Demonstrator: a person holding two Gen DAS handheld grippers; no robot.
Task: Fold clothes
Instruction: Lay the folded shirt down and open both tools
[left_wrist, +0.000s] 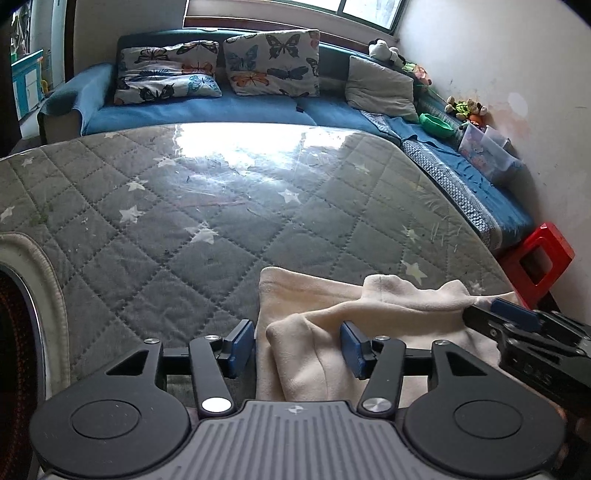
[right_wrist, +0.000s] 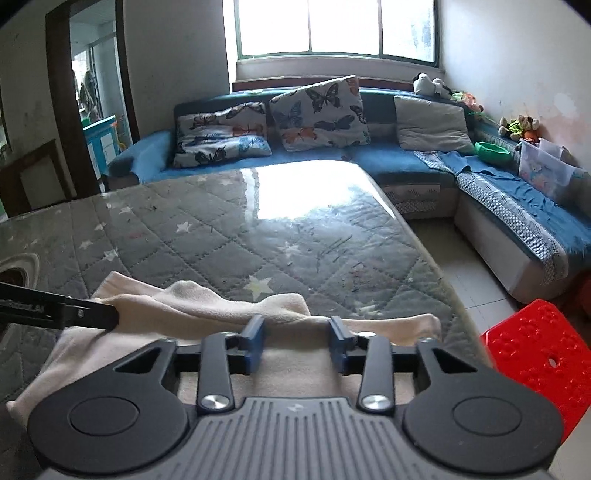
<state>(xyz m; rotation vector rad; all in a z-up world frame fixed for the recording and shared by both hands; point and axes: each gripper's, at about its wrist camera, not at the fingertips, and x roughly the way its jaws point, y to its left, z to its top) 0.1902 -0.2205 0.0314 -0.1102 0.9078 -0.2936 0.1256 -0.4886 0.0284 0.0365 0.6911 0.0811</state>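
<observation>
The left gripper (left_wrist: 298, 345) and right gripper (right_wrist: 296, 341) both sit partly open over the cream cloth (left_wrist: 332, 314), gripping nothing. It lies bunched at the quilted table's (left_wrist: 184, 206) near edge. Smooth the lumps flat before folding.

2 hand-held grippers (left_wrist: 298, 349) (right_wrist: 297, 343), 1 cream garment (left_wrist: 325, 314), 2 butterfly cushions (left_wrist: 271, 62), 1 grey cushion (left_wrist: 380, 86), 1 red stool (right_wrist: 539, 354)

Ahead of us the grey quilted star-patterned table cover (right_wrist: 229, 236) lies bare up to the blue sofa (right_wrist: 369, 162). A rumpled cream fleece garment (right_wrist: 221, 306) crowds our near edge; a red plastic stool (right_wrist: 535, 354) blocks the right.
</observation>
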